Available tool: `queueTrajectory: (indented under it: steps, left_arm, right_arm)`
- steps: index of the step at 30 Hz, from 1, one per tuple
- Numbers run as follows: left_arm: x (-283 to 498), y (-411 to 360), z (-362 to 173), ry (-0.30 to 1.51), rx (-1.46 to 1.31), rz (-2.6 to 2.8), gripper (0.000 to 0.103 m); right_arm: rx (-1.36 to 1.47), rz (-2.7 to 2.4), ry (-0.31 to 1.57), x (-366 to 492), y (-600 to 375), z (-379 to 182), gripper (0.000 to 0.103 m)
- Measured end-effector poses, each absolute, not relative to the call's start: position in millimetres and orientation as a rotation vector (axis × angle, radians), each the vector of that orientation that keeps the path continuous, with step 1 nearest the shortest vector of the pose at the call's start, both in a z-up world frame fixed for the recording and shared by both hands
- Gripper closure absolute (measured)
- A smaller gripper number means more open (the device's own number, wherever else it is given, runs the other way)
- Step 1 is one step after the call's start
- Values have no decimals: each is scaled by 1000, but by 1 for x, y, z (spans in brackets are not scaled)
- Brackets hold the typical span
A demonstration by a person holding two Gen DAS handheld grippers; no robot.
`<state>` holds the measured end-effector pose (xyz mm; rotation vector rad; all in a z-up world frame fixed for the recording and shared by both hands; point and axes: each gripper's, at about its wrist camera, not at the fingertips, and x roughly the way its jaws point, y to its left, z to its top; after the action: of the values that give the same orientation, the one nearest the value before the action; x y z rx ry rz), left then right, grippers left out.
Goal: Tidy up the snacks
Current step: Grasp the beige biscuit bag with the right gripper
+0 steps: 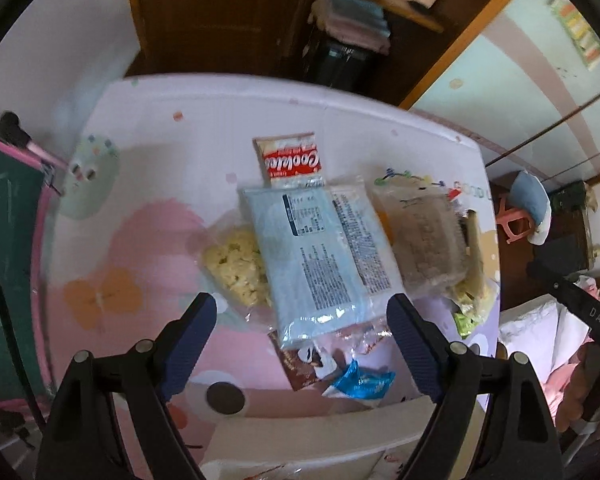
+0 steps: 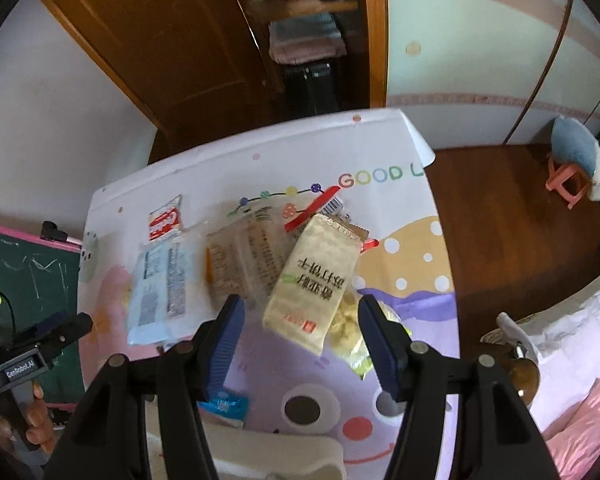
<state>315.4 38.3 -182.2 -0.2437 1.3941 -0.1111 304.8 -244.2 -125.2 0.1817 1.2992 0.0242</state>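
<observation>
A heap of snack packs lies on the cartoon-print table mat (image 1: 148,240). My left gripper (image 1: 304,320) hangs open above the near end of a light blue packet (image 1: 312,248), with neither pad touching it. A red Cookies pack (image 1: 292,160) lies beyond, and a clear bag of yellow puffs (image 1: 236,268) to its left. My right gripper (image 2: 300,332) is open over a yellow cracker pack (image 2: 316,280); its near end shows between the fingers with a gap on each side. A clear brownish pack (image 2: 244,260) lies beside it.
A small blue wrapper (image 1: 360,384) and a brown wrapper (image 1: 304,364) lie near a white container rim (image 1: 300,432) at the table's near edge. A green chalkboard (image 1: 8,240) stands on the left. Wooden floor and a pink stool (image 2: 568,184) are on the right.
</observation>
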Motion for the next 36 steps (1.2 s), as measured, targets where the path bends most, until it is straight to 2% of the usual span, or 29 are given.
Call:
queueTrajectory:
  steps: [9, 19, 22, 27, 28, 29, 30, 31, 33, 35, 36]
  left_arm:
    - [335, 23, -242, 1515, -303, -108, 19]
    - [343, 1, -268, 1559, -349, -143, 20]
    - [344, -4, -268, 1565, -354, -133, 27]
    - [343, -8, -263, 1552, -343, -120, 58]
    - [342, -9, -261, 1548, -331, -117, 61]
    - [341, -11, -257, 1532, -322, -121, 76]
    - [339, -9, -254, 1525, -316, -112, 81]
    - [339, -7, -252, 1518, -309, -103, 84]
    - [335, 0, -244, 1495, -310, -98, 87]
    - [331, 6, -238, 1479, -310, -98, 89]
    - [328, 8, -234, 1470, -314, -102, 90]
  right_arm:
    - [278, 4, 1413, 345, -266, -182, 44]
    - [335, 41, 1472, 355, -265, -221, 41]
    - [310, 52, 1462, 355, -262, -221, 43]
    - [285, 55, 1446, 351, -259, -219, 46]
    - [283, 55, 1442, 350, -259, -218, 48]
    - [284, 55, 1438, 349, -259, -216, 51]
    - [285, 57, 1431, 348, -258, -214, 59]
    - [283, 54, 1424, 347, -258, -213, 77]
    - [280, 51, 1420, 347, -260, -207, 95]
    - [316, 68, 1410, 346, -265, -201, 103]
    - [328, 77, 1405, 346, -267, -199, 103]
